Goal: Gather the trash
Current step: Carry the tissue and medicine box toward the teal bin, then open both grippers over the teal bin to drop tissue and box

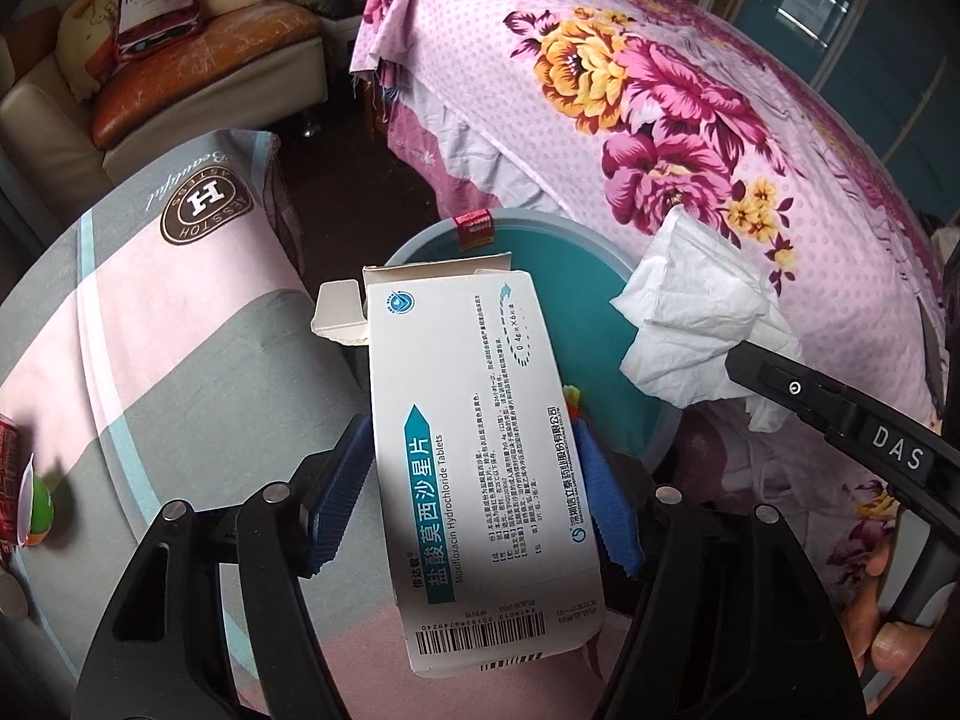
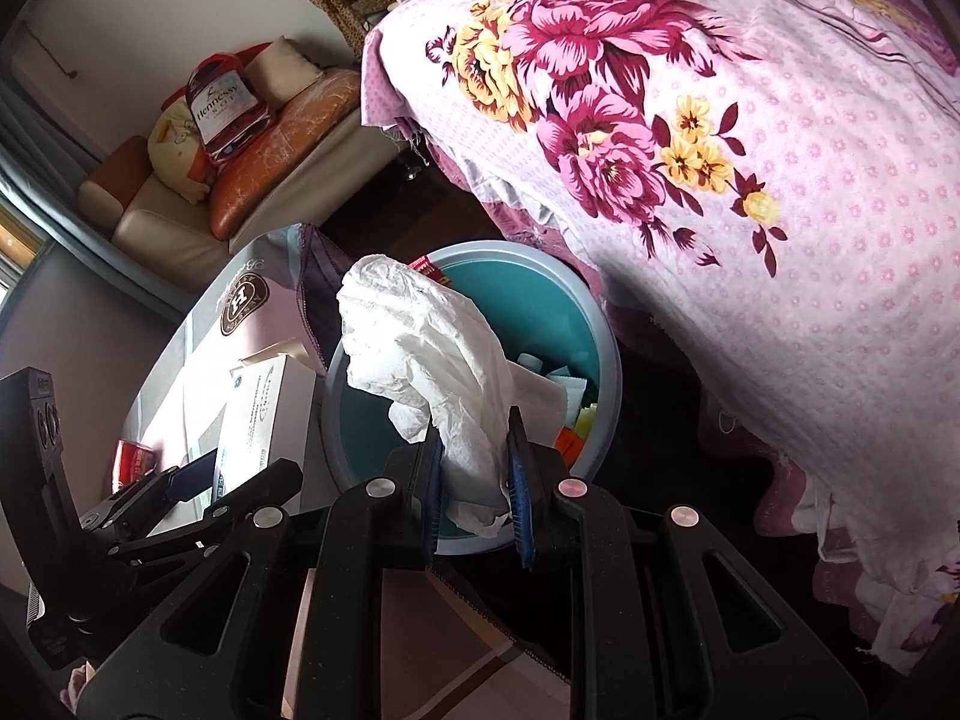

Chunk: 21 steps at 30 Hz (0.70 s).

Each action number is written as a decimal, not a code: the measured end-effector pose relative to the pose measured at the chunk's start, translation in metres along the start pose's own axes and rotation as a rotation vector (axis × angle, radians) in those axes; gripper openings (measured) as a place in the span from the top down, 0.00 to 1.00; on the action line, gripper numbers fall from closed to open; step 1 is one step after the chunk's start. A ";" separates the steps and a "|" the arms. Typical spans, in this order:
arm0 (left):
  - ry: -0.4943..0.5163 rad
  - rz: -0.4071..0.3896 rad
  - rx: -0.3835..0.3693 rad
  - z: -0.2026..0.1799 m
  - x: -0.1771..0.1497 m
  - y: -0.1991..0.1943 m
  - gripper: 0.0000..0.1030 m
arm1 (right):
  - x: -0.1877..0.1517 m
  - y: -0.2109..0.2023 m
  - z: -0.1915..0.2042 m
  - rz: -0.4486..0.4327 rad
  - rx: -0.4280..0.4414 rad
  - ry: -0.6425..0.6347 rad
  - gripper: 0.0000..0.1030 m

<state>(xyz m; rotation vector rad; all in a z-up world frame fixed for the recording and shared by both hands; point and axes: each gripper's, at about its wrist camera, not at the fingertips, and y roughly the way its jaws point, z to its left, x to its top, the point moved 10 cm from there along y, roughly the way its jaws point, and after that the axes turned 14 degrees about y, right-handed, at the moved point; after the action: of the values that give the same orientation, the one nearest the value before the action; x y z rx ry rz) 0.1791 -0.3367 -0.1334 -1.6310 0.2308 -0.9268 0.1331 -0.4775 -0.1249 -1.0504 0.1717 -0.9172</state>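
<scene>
Right wrist: tissue [image 2: 432, 354] (probably crumpled) over bin [image 2: 606, 348].

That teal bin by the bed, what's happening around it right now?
A person is clearing trash with a hand-held tool in each hand. The left tool holds a white medicine box, and the right tool is clamped on a crumpled white tissue. Both items hang over the teal bin, which already has some scraps inside. Neither has been dropped yet. A red can sits on the covered surface nearby.

The bin's [image 2: 600, 336] mouth gapes open ahead. The flowered bed [image 2: 750, 240] crowds its right, the grey-pink cushion [image 2: 252, 324] its left.
</scene>
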 end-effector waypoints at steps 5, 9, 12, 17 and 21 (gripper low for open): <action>-0.011 0.014 -0.015 0.001 -0.001 0.006 0.32 | -0.001 0.007 0.002 0.010 -0.012 -0.006 0.82; -0.023 0.029 -0.018 0.005 -0.005 0.007 0.21 | -0.001 0.010 0.005 0.013 -0.021 -0.011 0.82; -0.046 0.030 -0.020 0.011 -0.010 0.006 0.15 | -0.002 0.012 0.005 0.016 -0.027 -0.014 0.81; -0.088 0.040 -0.028 0.022 -0.021 0.005 0.12 | -0.004 0.017 0.008 0.025 -0.035 -0.021 0.81; -0.116 0.055 -0.039 0.028 -0.032 0.005 0.11 | -0.007 0.022 0.012 0.035 -0.044 -0.030 0.81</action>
<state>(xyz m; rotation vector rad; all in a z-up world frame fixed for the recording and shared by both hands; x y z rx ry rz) 0.1785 -0.2977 -0.1521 -1.7002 0.2140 -0.7877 0.1477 -0.4610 -0.1384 -1.0977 0.1856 -0.8691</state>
